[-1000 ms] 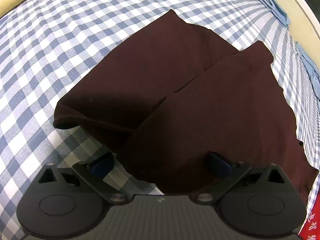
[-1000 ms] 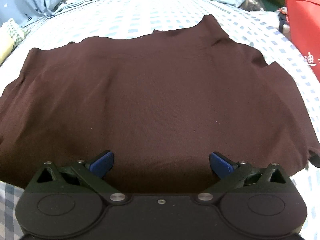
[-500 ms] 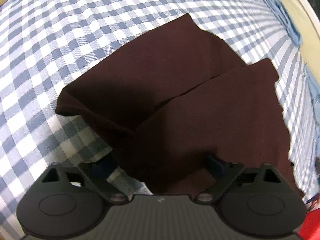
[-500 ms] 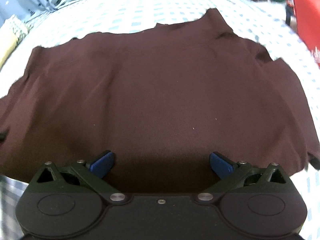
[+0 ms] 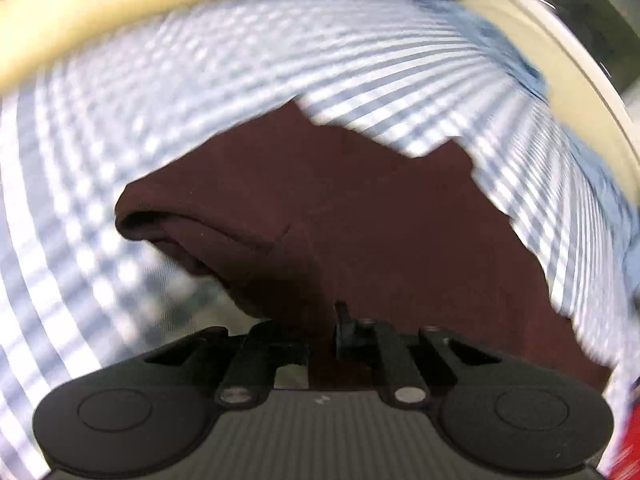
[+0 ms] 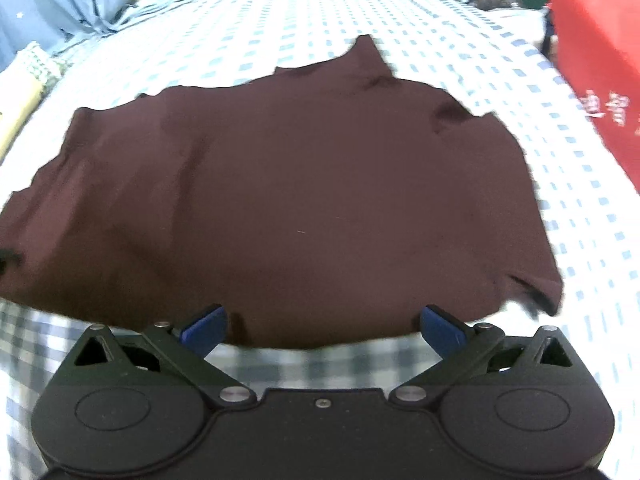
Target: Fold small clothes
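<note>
A dark maroon garment [image 6: 288, 208] lies spread on a bed covered in a blue-and-white checked sheet [image 6: 472, 80], mid-fold. The left gripper [image 5: 328, 328] has just been closing its fingers, and in the left wrist view they are drawn together on the near edge of the cloth, a fold of maroon fabric pinched between them and the corner beside it lifting off the sheet. The right gripper [image 6: 322, 328] has its blue-padded fingers [image 6: 204, 326] spread wide, with nothing between them; the garment's near hem lies just ahead of their tips, over bare checked sheet. From the right wrist view the garment's long axis runs side to side across the frame, so the hem sits broadside to the open fingers and directly forward of them; the right hand looks the one placed to take the free edge, judging by the spread fingers facing it. A red bag [image 6: 592, 60] at the right edge of the bed carries white characters, too blurred to read. Light blue clothes [image 6: 72, 4] lie heaped at the far side. No brand marks are legible on the garment.
</note>
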Demonstrator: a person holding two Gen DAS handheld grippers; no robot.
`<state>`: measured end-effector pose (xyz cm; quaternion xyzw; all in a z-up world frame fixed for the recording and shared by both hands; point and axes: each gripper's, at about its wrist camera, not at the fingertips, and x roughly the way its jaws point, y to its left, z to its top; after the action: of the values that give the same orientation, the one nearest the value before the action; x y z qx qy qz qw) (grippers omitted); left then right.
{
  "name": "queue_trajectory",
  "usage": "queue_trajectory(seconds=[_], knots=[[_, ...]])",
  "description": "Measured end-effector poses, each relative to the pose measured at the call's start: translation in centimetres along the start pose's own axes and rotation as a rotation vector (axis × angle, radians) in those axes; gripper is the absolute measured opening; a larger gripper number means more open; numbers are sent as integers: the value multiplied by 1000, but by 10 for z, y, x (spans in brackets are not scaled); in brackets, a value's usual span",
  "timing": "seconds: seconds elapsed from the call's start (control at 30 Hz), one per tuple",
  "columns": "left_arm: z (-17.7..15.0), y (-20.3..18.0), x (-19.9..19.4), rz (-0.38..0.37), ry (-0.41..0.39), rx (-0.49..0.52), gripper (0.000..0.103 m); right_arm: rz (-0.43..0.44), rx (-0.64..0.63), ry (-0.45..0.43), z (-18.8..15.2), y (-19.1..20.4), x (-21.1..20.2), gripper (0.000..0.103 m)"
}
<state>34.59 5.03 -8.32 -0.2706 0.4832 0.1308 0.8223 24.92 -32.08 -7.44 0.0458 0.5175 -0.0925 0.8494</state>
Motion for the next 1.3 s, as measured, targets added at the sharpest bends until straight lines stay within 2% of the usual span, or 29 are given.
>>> queue_trajectory(seconds=[0.07, 0.17, 0.4, 0.6, 0.7, 0.77, 0.87, 1.03, 1.17, 1.23, 1.3], knots=[[-5, -28, -17, -15, -85, 138, 9, -28, 4, -8, -5, -6, -4, 103], [-10, -66, -36, -61, -168, 319, 9, -39, 24, -11, -8, -17, -7, 103], [-39, -139, -58, -150, -271, 680, 9, -83, 84, -58, -5, -50, -17, 103], [-86, -179, -65, -272, -269, 980, 8, -172, 147, -57, -12, -91, -21, 103], [-117, -192, -67, -332, -191, 1108, 8, -211, 164, -47, -20, -109, -20, 103], [-137, -195, -62, -348, -142, 1166, 9, -230, 169, -38, -24, -117, -20, 103], [-164, -197, -50, -326, -75, 1236, 9, -246, 180, -29, -28, -124, -19, 103], [-188, -192, -50, -264, -92, 1320, 10, -225, 192, -40, -29, -127, -24, 103], [-184, -196, -51, -254, -79, 1309, 12, -189, 164, -55, -24, -124, -23, 103], [-184, -197, -53, -247, -78, 1296, 20, -181, 151, -59, -20, -121, -21, 103], [-182, -192, -57, -268, -67, 1277, 49, -173, 144, -63, -15, -120, -20, 103]])
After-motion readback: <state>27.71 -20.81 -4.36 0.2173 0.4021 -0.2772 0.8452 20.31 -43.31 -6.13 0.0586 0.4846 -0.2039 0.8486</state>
